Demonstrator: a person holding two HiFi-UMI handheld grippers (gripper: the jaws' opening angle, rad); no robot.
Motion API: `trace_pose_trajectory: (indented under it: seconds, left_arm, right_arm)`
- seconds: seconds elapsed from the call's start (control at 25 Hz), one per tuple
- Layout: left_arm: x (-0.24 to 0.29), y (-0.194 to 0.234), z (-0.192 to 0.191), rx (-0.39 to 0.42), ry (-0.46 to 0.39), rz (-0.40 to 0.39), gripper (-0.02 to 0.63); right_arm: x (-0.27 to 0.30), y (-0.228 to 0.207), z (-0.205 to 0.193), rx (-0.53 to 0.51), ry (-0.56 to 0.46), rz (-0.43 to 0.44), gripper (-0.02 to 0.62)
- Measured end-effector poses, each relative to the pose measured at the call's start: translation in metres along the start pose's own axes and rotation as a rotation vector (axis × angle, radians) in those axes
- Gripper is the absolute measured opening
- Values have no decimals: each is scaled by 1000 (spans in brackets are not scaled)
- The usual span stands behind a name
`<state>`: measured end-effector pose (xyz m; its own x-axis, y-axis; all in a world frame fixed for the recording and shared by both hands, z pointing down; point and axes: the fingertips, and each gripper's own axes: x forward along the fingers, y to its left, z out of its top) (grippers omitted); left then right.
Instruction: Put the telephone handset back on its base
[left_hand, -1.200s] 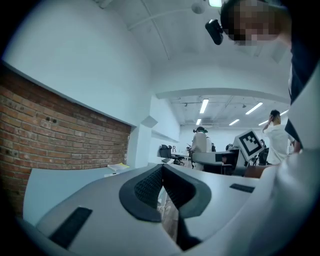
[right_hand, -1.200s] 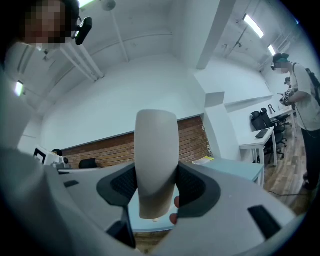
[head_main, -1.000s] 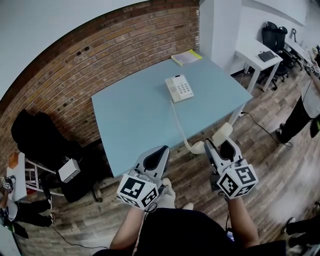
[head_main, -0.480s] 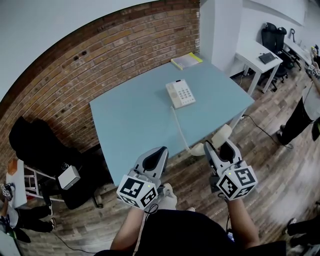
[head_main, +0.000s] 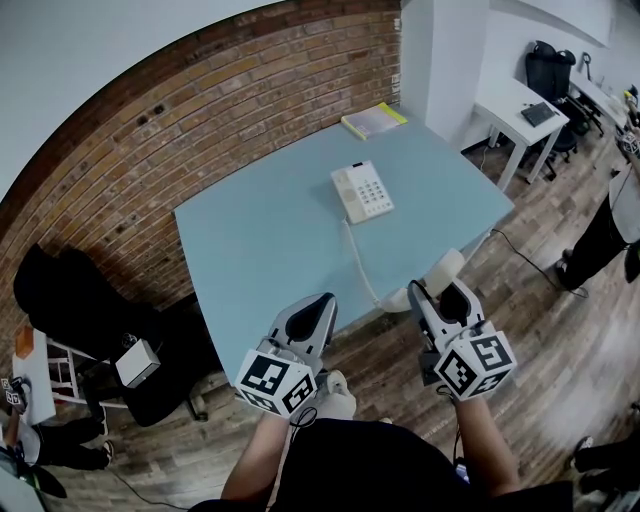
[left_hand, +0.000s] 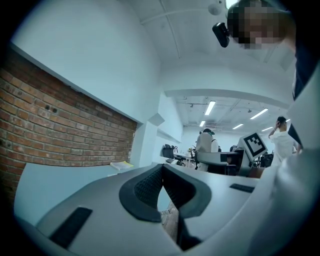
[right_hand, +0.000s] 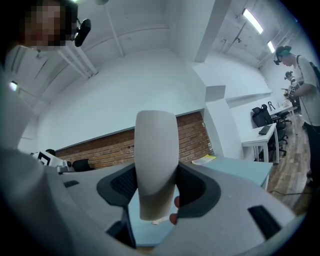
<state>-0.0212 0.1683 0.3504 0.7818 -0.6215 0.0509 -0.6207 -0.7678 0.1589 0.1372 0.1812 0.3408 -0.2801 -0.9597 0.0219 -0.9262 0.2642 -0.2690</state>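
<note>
Holding close to the body, both tongs hang over the wooden floor (head_main: 560, 330) on the near side of the surface (head_main: 270, 240). The left tongs (head_main: 318, 312) reach right up to the near edge; in the left gripper view (left_hand: 162, 172) their pads are pressed together with nothing between them. The right tongs (head_main: 440, 298) sit off the near edge toward the near right corner, out over the floor, and are clamped on the cream handset (head_main: 447, 266). In the right gripper view (right_hand: 157, 192) the handset (right_hand: 156, 160) stands upright between the pads, gripped around its middle, with its rounded end rising above the jaws.

From the handset a pale cord (head_main: 360, 265) climbs over the near edge and runs across the surface to the telephone base (head_main: 362, 192), which lies flat toward the far right part, keypad up, well apart from the handset. A broad bare stretch of blue surface lies between the near edge and the base, and more to its left.

A yellow booklet (head_main: 373, 119) rests at the far corner, against a brick wall (head_main: 200, 110). Beyond the right edge stand a white desk (head_main: 520, 110) and a person (head_main: 610, 220). A black chair (head_main: 70, 290) sits left of the surface.
</note>
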Motion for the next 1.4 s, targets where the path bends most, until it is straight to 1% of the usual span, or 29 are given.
trace_pose_trajectory:
  seconds: [0.52, 0.92, 1.12, 1.4]
  left_arm:
    - [43, 53, 6, -31, 22, -6, 9]
    - [68, 100, 15, -49, 30, -33, 9]
    - [76, 128, 15, -68, 35, -43, 9]
    - [88, 160, 15, -85, 42, -69, 9]
  right_arm:
    - [66, -20, 4, 21, 27, -19, 227]
    - [123, -20, 9, 16, 57, -45, 227]
    - [149, -19, 6, 13, 63, -58, 227]
    - [179, -21, -1, 34, 70, -89, 227]
